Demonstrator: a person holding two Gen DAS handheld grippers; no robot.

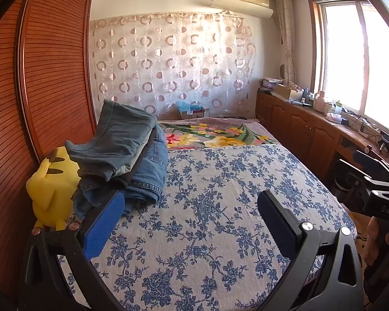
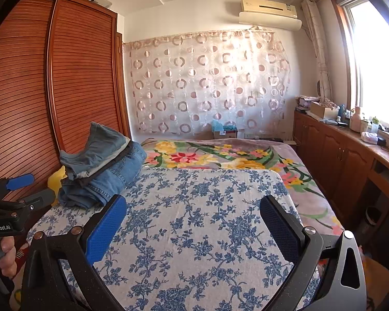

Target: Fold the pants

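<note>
A pile of pants (image 1: 127,155), grey-blue ones on top of blue jeans, lies at the left side of the bed; it also shows in the right wrist view (image 2: 103,165). My left gripper (image 1: 192,223) is open and empty, held above the blue-flowered bedspread (image 1: 220,207), with the pile just beyond its left finger. My right gripper (image 2: 194,223) is open and empty above the same bedspread (image 2: 194,207), to the right of the pile. The left gripper (image 2: 26,189) shows at the left edge of the right wrist view; the right gripper body (image 1: 376,181) shows at the right edge of the left wrist view.
A yellow plush toy (image 1: 51,189) sits left of the pile against a slatted wooden wardrobe (image 1: 51,77). A flowered blanket (image 1: 215,134) covers the far bed. A cluttered wooden cabinet (image 1: 311,124) runs under the window on the right.
</note>
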